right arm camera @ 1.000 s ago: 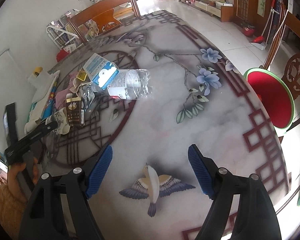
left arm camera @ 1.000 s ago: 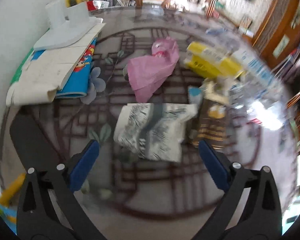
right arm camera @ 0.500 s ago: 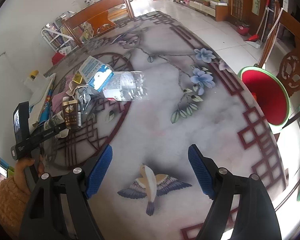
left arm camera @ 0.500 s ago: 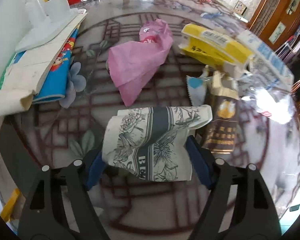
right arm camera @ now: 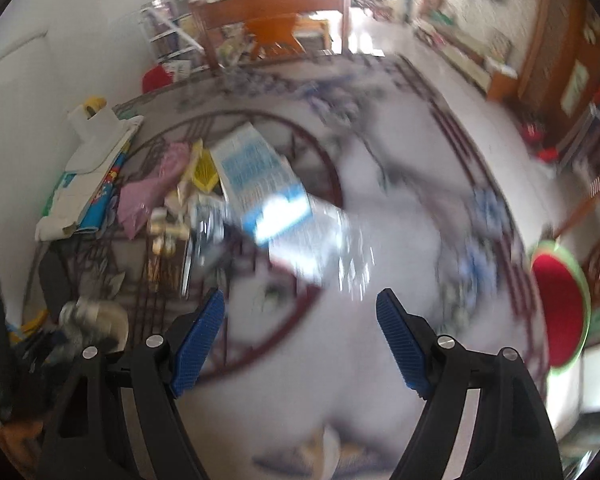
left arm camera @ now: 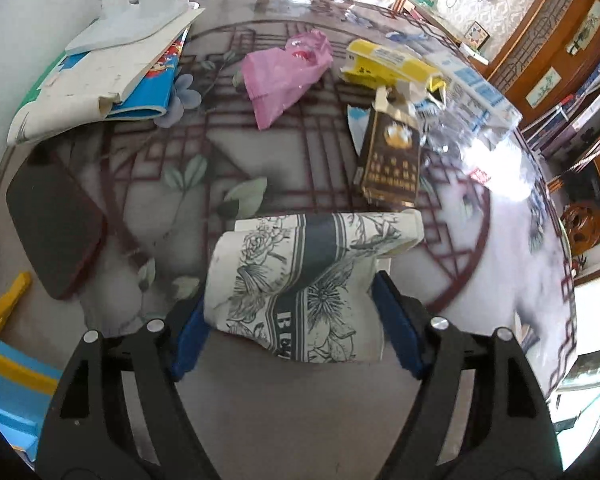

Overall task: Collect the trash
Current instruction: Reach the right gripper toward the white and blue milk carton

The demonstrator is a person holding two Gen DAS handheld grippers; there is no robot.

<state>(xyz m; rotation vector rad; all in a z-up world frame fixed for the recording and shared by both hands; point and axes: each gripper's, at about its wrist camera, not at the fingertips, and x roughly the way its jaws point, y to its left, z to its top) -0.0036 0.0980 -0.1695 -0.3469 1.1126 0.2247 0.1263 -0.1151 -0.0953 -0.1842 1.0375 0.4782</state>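
Paper wrapper [left arm camera: 300, 292] between my left jaws, barely pinched, may slip; my right jaws wide open, empty.

My right gripper [right arm camera: 300, 336] hangs with its blue-padded jaws spread wide and nothing between them, above the marble-patterned round table [right arm camera: 400, 208]. The view is smeared by blur. At ten o'clock lies the litter: a crumpled pink plastic bag [right arm camera: 148, 188], a white-and-blue printed carton [right arm camera: 256, 172] and a clear plastic bottle [right arm camera: 328, 248] just beside it. A red round stool [right arm camera: 560, 304] sits at three o'clock.
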